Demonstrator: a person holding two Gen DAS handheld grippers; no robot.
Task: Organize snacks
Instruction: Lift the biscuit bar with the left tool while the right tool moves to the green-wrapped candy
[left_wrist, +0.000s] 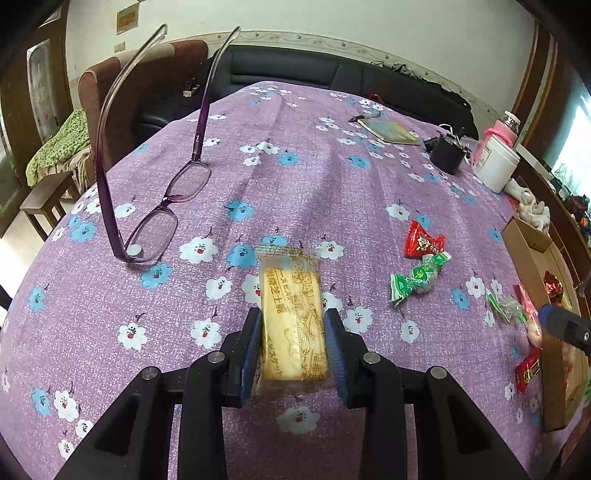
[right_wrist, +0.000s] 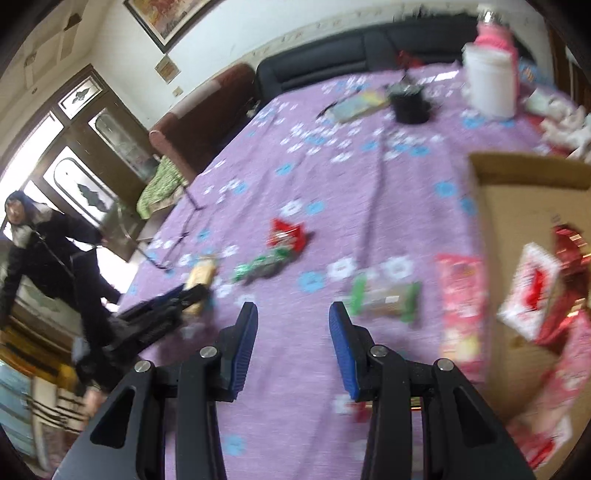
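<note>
My left gripper (left_wrist: 293, 321) is shut on a yellow biscuit packet (left_wrist: 290, 280), its blue pads pressing the packet's long sides just above the purple flowered tablecloth (left_wrist: 295, 177). To the right of it lie a red candy (left_wrist: 423, 240), a green candy (left_wrist: 419, 278) and a green-and-clear wrapper (left_wrist: 504, 306). A cardboard box (right_wrist: 517, 221) with red and pink snack packs inside stands at the right. The right wrist view is blurred. My right gripper (right_wrist: 293, 314) is open over bare cloth, left of a green-edged packet (right_wrist: 386, 299) and a pink packet (right_wrist: 461, 306).
Purple glasses (left_wrist: 162, 206) lie upside down at the left. At the far right stand a notebook (left_wrist: 391, 131), a black cup (left_wrist: 447, 155) and a white jar (left_wrist: 495, 162). A person in dark clothes (right_wrist: 55, 258) is at the table's left edge. A dark sofa is behind.
</note>
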